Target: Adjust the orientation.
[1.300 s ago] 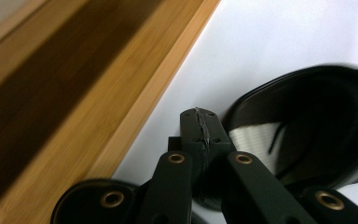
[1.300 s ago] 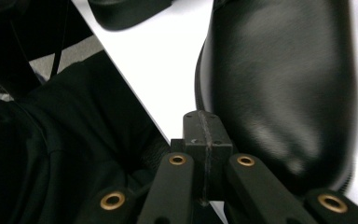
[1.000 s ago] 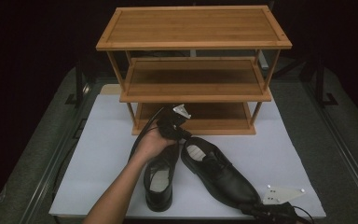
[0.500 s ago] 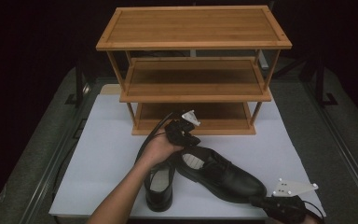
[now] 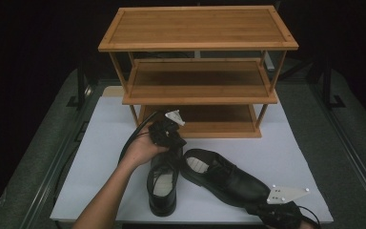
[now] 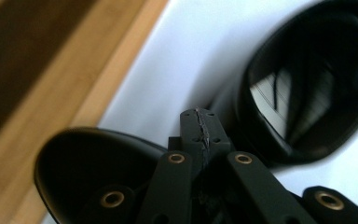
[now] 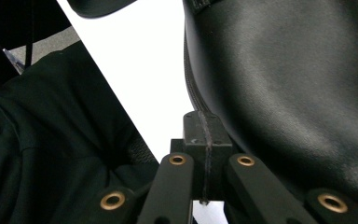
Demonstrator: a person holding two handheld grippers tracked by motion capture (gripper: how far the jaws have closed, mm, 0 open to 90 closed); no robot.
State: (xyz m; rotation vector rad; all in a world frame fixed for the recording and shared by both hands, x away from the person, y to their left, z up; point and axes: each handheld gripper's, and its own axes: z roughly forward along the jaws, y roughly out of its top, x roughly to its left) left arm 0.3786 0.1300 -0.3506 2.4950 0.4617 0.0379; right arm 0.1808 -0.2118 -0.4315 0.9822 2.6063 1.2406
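Observation:
Two black leather shoes lie on the white mat [image 5: 100,157]. The left shoe [image 5: 162,186] has its heel toward the rack. The right shoe [image 5: 228,179] lies at an angle, toe toward the front right. My left gripper [image 5: 174,143] is shut and hovers over the left shoe's heel. In the left gripper view its shut jaws [image 6: 200,126] hold nothing, with the left shoe [image 6: 74,172] below and the right shoe's opening [image 6: 307,93] beyond. My right gripper [image 5: 262,206] is shut at the right shoe's toe. In the right gripper view its tips [image 7: 205,123] sit against the leather [image 7: 284,93].
A three-tier wooden shoe rack [image 5: 198,93] stands at the back of the mat, its shelves bare. Its bottom edge [image 6: 51,70] runs close to my left gripper. Dark cloth [image 7: 51,140] lies off the mat's front edge by the right gripper. Cables trail from both grippers.
My left hand swung right, then came back left over the left shoe's heel. The right shoe's toe shifted slightly. The right gripper stayed near the toe.

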